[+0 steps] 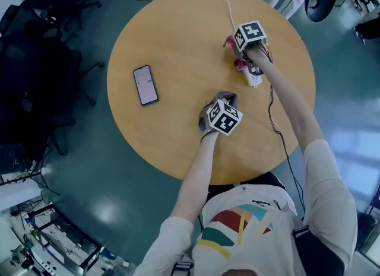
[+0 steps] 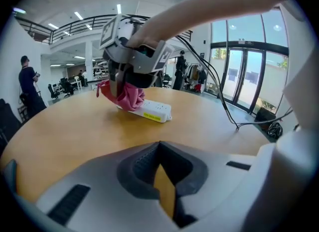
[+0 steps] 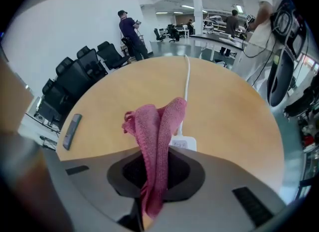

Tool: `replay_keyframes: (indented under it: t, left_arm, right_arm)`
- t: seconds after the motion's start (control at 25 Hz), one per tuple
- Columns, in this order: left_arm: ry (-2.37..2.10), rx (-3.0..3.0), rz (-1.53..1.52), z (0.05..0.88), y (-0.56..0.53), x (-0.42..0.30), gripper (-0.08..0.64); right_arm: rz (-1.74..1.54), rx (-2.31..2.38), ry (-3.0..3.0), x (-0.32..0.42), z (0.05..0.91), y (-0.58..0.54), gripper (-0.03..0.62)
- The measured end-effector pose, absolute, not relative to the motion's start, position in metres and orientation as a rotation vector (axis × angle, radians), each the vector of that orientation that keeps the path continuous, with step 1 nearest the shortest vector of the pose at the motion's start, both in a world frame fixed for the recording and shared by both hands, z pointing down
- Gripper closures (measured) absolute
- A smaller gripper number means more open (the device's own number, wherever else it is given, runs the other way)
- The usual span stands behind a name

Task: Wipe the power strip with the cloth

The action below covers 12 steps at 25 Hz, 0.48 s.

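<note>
The white power strip (image 1: 253, 78) lies on the round wooden table (image 1: 172, 25), right of its middle. My right gripper (image 1: 242, 61) points steeply down over the strip's far end and is shut on a pink cloth (image 1: 240, 64). In the right gripper view the cloth (image 3: 157, 126) hangs folded between the jaws (image 3: 157, 152), above the strip (image 3: 184, 143). The left gripper view shows the cloth (image 2: 128, 96) resting on the strip (image 2: 153, 111). My left gripper (image 1: 225, 98) is shut with nothing in it, and sits on the table nearer me than the strip; its jaws (image 2: 160, 146) meet.
A black phone (image 1: 145, 84) lies on the table's left half. The strip's white cord (image 1: 225, 3) runs to the far edge, and a black cable (image 1: 276, 123) trails off the right side. Dark office chairs (image 1: 35, 61) stand on the floor to the left.
</note>
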State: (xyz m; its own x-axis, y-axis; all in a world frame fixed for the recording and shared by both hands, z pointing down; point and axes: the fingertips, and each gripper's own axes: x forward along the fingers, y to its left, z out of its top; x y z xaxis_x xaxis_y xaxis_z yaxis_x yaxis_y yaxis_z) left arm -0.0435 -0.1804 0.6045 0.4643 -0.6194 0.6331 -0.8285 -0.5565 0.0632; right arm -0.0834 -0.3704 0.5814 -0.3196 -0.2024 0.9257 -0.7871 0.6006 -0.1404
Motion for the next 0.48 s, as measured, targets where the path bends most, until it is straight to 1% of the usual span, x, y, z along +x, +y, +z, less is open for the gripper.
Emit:
replay_keyframes:
  t: [0.28, 0.48]
  left_arm:
    - [-1.222, 2.421, 0.852, 0.614, -0.179, -0.051, 0.518]
    - [-1.227, 2.411, 0.907, 0.615, -0.174, -0.045, 0.518]
  right_arm:
    - [0.734, 0.869, -1.820, -0.094, 0.593, -0.374, 0.553]
    - [0.801, 0.828, -1.844, -0.103, 0.597, -0.368, 0.553]
